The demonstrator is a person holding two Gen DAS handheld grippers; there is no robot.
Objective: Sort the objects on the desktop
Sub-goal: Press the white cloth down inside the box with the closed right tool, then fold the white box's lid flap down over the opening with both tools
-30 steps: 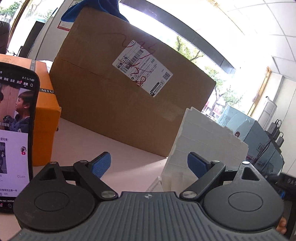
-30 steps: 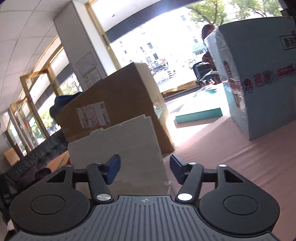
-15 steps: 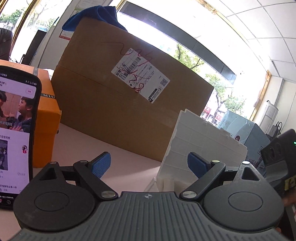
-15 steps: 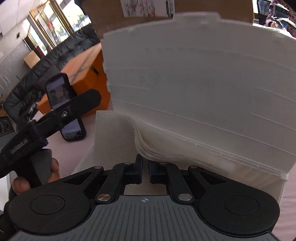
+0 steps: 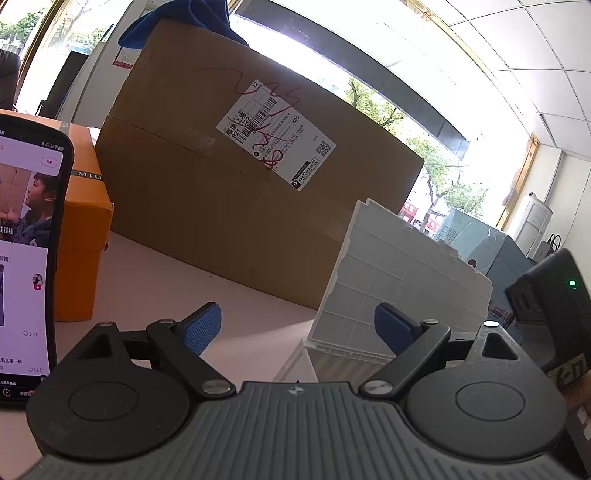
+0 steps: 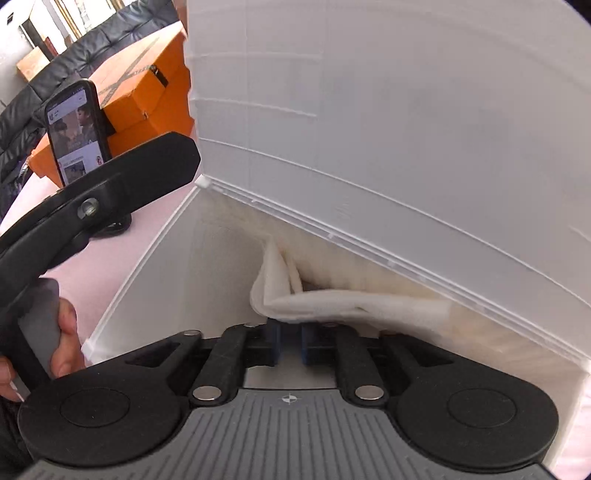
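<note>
a folded white cloth (image 6: 332, 302) is seen inside the white plastic box (image 6: 177, 266), lying against the far wall at the foot of the raised lid (image 6: 369, 110). its near edge is pinched at 6 o'clock by the right gripper (image 6: 291, 341), whose blue pads are drawn in tight on the fabric. the lid is stood up and fills the view from 12 to 3 o'clock.

at 9 o'clock the left gripper's handle is gripped by a hand (image 6: 64, 343). beyond it, at 10 o'clock, a phone (image 6: 75, 129) with a lit screen is propped upright on the pink table (image 6: 110, 236), with an orange box (image 6: 147, 85) just behind it.

from the left wrist, the left gripper (image 5: 297, 328) is held spread wide, nothing between its pads. the white box is found at 3 o'clock, a large cardboard carton (image 5: 221, 192) at 12, blue fabric (image 5: 184, 18) draped on its top.
</note>
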